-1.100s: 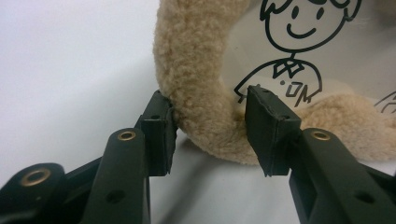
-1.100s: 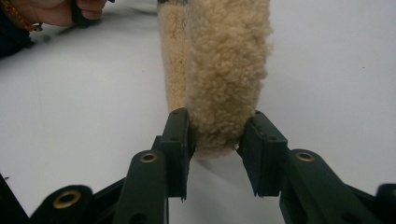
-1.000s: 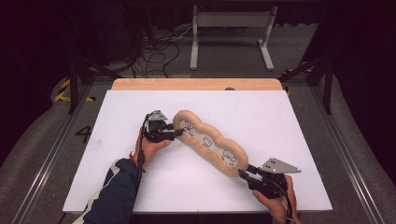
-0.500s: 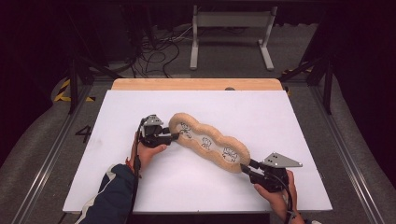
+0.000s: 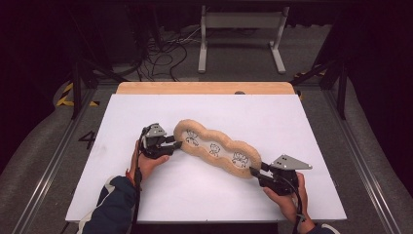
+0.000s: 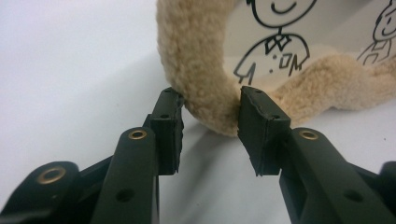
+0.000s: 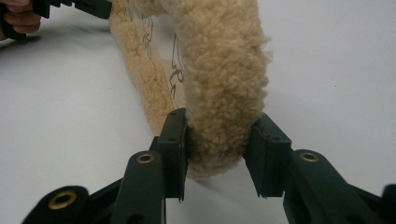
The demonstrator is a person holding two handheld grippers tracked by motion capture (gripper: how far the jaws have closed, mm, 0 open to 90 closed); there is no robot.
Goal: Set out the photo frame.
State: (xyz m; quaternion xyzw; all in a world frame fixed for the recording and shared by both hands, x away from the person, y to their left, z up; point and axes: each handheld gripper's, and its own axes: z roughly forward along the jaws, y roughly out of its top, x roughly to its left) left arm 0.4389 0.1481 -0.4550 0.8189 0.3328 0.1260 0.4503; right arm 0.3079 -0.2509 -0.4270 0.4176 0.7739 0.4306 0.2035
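Lying slantwise on the white tabletop [image 5: 311, 122], a long fleecy cushion [image 5: 217, 147] with three cartoon panels, long axis running from far-left to near-right; held at both ends, one set of tongs to each end. At the far-left end, left tongs [image 5: 176, 143] set around the fleecy rim, jaws just touching the pile on either side in the left gripper view [image 6: 208, 122], lightly pinching or about to, rim curving up between them and barely squeezed; at the near-right end, right tongs [image 5: 254, 171] clamped on the rim, fleece bulging above the jaws in the right gripper view [image 7: 219, 140], grip plainly firmer. From the right tongs, cushion stretching away and leftward toward the other hand [image 7: 18, 16], seen at the top-left corner there; from the left tongs, cushion running off to the right, panel drawings close by. Each hand equally near its own end, neither nearer the middle. Likely turning point for any coming lift or shift: the long axis strung straight between the two sets of tongs, so both ends needing to travel together; looser left hold probably the weak link, apt to slip off the pile if pulled along that axis.
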